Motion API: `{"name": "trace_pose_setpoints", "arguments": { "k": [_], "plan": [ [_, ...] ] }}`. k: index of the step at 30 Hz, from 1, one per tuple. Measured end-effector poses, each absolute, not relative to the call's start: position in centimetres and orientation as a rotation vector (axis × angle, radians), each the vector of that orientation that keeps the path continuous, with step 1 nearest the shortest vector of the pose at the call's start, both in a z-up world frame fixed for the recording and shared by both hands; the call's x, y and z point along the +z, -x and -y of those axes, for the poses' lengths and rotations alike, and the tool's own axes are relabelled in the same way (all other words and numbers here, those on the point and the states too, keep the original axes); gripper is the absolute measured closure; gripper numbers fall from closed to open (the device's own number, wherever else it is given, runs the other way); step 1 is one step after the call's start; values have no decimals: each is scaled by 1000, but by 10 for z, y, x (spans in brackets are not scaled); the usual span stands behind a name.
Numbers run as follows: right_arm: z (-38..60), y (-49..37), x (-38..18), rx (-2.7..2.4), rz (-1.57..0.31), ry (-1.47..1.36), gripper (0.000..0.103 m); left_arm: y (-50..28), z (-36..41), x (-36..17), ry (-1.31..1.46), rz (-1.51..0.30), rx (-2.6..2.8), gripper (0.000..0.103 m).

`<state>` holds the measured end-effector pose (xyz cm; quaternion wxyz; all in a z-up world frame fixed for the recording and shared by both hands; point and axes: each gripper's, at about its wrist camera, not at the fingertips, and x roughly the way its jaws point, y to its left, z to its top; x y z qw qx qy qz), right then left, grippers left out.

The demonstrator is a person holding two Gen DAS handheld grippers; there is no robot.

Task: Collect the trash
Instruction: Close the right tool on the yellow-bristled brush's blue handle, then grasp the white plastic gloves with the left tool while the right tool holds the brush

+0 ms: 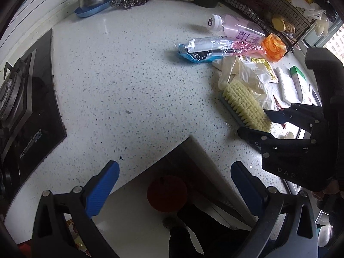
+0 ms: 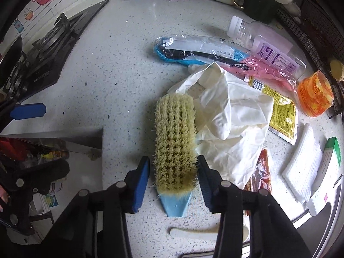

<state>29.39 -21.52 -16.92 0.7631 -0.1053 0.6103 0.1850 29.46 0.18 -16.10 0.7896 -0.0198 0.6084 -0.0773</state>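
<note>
A scrubbing brush (image 2: 175, 139) with yellow bristles and a light blue base lies bristles-up on the speckled counter (image 2: 120, 86). My right gripper (image 2: 173, 158) points down over its near end with a blue pad on each side. The right pad brushes the bristles, while a thin strip of counter shows beside the left pad. In the left wrist view the same gripper (image 1: 252, 121) straddles the brush (image 1: 245, 105). My left gripper (image 1: 174, 164) hangs open over the counter's front edge, holding nothing. Cream gloves (image 2: 232, 116) lie against the brush.
Behind the gloves lie a clear packet (image 2: 193, 51), a pink-labelled bottle (image 2: 268, 47), an orange wrapper (image 2: 315, 95), a yellow sachet (image 2: 281, 111) and a red wrapper (image 2: 261, 172). A stove (image 1: 25, 111) is at left and a wire rack (image 1: 258, 2) at back right. A red-topped container (image 1: 166, 193) sits below the edge.
</note>
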Motion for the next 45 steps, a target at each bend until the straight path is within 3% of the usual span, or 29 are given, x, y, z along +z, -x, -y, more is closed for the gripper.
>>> {"name": "trace_pose_setpoints", "arguments": {
  "k": [3,26,38,45],
  "plan": [
    [210,-292,-172,389,-1299,272,67,-293,-2,-163,47,-1317,-164,0],
    [306,-263,-92,218,-1195,2,68,-327,57,-104,-26,-1219,-320,0],
    [337,-289,-100,141,-1162,-63,68,-373,118,-138,-114,-1277,-404,1],
    [349,-296,-118,147,-1185,-86,68,-396,139,-173,-143,-1340,-413,14]
  ]
}}
